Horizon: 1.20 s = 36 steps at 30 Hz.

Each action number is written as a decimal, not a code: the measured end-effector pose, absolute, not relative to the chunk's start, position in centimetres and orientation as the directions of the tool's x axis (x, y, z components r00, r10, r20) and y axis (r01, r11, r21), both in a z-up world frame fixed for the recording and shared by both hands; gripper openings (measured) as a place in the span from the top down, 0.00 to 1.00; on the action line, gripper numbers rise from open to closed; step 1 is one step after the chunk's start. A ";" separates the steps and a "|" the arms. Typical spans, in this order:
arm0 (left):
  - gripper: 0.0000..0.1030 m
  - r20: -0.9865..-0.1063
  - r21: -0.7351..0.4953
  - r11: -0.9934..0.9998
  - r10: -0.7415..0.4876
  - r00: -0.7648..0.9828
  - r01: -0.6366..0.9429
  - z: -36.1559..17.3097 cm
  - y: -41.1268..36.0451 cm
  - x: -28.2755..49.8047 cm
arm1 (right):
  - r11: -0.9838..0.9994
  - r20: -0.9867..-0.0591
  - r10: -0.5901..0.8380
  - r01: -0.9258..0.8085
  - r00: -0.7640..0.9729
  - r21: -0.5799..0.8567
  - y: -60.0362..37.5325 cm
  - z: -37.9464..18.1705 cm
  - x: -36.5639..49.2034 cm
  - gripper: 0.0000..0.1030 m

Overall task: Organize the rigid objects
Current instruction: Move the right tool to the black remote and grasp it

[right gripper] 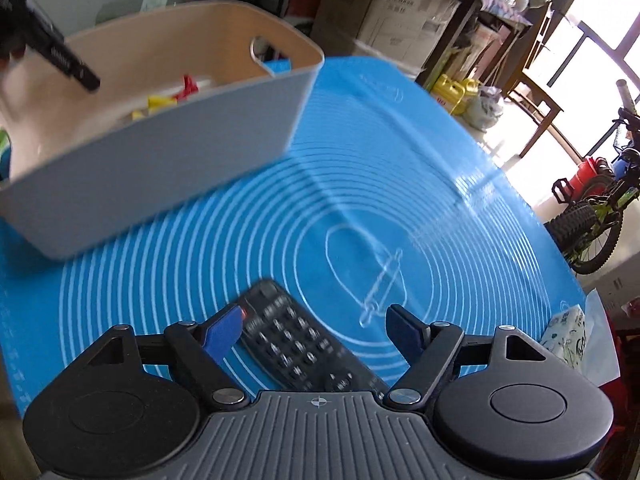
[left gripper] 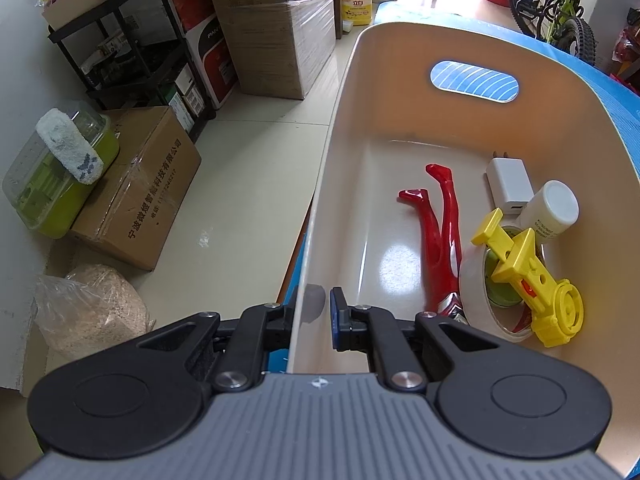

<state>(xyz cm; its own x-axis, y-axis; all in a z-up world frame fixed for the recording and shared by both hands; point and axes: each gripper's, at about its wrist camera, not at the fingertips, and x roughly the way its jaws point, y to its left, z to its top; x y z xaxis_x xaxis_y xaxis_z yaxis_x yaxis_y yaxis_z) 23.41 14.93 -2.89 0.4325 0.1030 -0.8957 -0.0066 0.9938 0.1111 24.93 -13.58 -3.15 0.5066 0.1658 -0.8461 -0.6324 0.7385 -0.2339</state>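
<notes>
The left gripper (left gripper: 316, 312) is clamped on the bin (left gripper: 320, 208) wall. The right gripper (right gripper: 316, 328) hangs wide over the remote (right gripper: 296, 344), not touching it, on the mat (right gripper: 400, 180) beside the bin. Inside the bin: tape (left gripper: 476, 300), yellow toy (left gripper: 532, 276), red figure (left gripper: 444, 224), bottle (left gripper: 554, 210), charger (left gripper: 508, 184).

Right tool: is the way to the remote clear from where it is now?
Probably yes. The right tool is open above the mat, with the remote between its fingers and nothing on top of it. The bin sits off to the side.
</notes>
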 end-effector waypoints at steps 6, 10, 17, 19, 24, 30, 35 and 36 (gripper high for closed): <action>0.87 -0.896 0.117 0.993 0.109 0.431 -0.008 -2.9 14.8 23.4 | 0.673 -0.875 0.116 -0.685 0.471 -0.280 -14.6 -5.2 25.9 0.20; 0.87 -0.896 0.116 0.993 0.107 0.432 -0.006 -2.8 14.8 23.3 | 0.631 -0.887 0.089 -0.715 0.454 -0.303 -15.4 -6.4 26.2 0.19; 0.87 -0.894 0.122 0.993 0.112 0.433 -0.004 -2.8 14.8 23.3 | 0.606 -0.904 0.122 -0.752 0.409 -0.259 -15.9 -6.3 27.1 0.18; 0.87 -0.894 0.124 0.992 0.113 0.433 -0.004 -2.8 14.8 23.2 | 0.588 -0.912 0.135 -0.773 0.386 -0.240 -15.9 -6.2 27.1 0.21; 0.87 -0.893 0.132 0.991 0.119 0.434 -0.002 -2.8 14.8 23.2 | 0.518 -0.942 0.133 -0.831 0.309 -0.200 -15.3 -6.8 26.5 0.21; 0.87 -0.892 0.144 0.990 0.130 0.433 -0.003 -2.8 14.5 23.1 | 0.492 -0.943 0.132 -0.846 0.305 -0.204 -14.7 -7.8 27.0 0.19; 0.87 -0.891 0.152 0.988 0.137 0.432 0.000 -2.7 14.5 23.1 | 0.515 -0.965 0.160 -0.851 0.210 -0.100 -15.3 -7.6 28.4 0.27; 0.87 -0.891 0.152 0.988 0.137 0.433 0.000 -2.8 14.5 23.1 | 0.524 -0.968 0.168 -0.848 0.188 -0.074 -15.5 -7.6 28.7 0.29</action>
<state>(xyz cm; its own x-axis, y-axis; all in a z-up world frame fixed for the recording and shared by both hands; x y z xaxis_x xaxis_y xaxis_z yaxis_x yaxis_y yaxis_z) 23.10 14.50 -2.75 0.4326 0.1372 -0.8911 0.0000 0.9883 0.1522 28.74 -15.47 -7.63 0.1883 0.1678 -0.9677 -0.8484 0.5241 -0.0742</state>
